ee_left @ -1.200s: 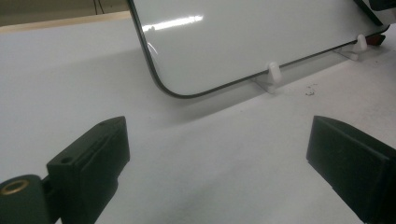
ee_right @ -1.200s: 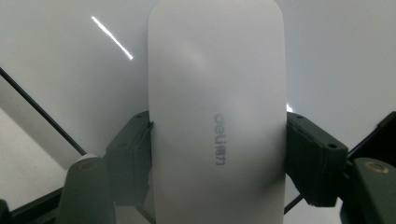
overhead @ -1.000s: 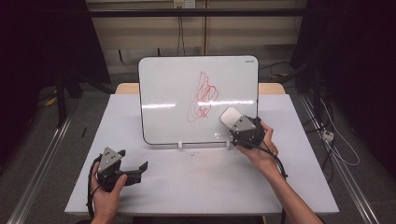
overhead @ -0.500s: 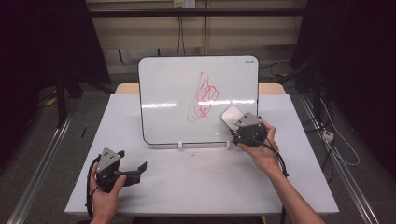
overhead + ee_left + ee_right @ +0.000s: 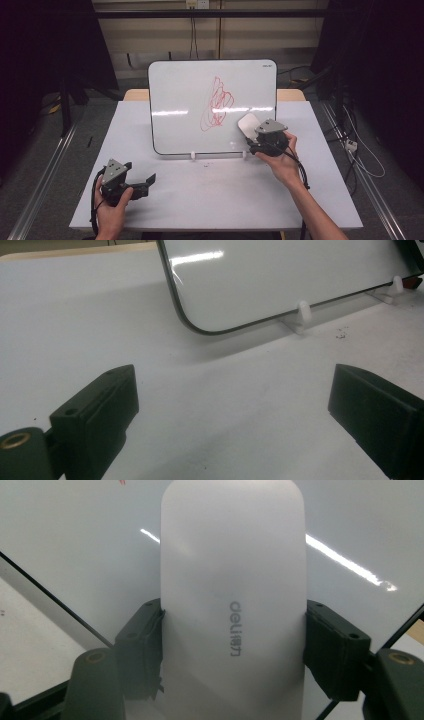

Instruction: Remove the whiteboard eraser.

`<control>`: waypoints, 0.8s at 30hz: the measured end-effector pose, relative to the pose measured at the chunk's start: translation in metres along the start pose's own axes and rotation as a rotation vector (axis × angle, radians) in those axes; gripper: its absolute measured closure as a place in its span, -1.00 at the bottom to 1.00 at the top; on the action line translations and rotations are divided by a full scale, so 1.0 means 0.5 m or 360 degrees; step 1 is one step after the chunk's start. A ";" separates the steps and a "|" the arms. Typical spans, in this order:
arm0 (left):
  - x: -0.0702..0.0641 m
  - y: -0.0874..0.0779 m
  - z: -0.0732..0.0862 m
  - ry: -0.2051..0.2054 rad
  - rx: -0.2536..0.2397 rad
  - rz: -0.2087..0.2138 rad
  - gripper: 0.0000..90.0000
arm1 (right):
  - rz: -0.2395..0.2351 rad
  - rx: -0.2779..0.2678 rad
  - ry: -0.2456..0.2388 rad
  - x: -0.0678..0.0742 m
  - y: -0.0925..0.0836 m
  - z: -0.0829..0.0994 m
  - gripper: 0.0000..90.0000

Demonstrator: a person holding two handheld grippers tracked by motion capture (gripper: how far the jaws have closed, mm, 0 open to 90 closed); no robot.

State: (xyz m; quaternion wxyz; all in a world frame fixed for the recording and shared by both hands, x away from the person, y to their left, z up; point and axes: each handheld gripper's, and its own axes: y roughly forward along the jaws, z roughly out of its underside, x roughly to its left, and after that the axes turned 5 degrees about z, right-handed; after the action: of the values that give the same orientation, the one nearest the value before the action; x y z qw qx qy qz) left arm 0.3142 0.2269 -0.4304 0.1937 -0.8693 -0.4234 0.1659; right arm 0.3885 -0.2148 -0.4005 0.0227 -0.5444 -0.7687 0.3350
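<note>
A whiteboard stands tilted on small white feet at the back of the white table, with a red scribble right of its middle. My right gripper is shut on a white eraser and holds it against the board's lower right part, just right of the scribble. In the right gripper view the eraser sits between both black jaws, flat toward the board. My left gripper rests low near the table's front left with its jaws wide apart, nothing between them.
The board's lower edge and white feet lie ahead of the left gripper. Cables trail on the floor to the right of the table. Metal rails run along the floor at the left.
The right gripper with the eraser has shifted slightly right and down along the board. The left gripper has stayed put.
</note>
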 end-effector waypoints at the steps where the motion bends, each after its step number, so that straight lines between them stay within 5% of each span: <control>1: 0.000 0.000 -0.001 0.0007 0.0001 0.0001 -0.87 | -0.0002 -0.0009 0.0004 0.001 -0.002 -0.002 -0.30; 24: -0.010 0.006 -0.004 0.0028 0.0013 -0.0006 -0.87 | 0.0043 -0.0255 0.0016 0.001 -0.061 -0.035 -0.30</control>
State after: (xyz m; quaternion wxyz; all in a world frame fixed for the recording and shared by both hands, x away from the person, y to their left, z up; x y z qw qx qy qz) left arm 0.3142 0.2208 -0.4294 0.2012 -0.8691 -0.4228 0.1596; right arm 0.3704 -0.2116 -0.3706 -0.0214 -0.5564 -0.7856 0.2699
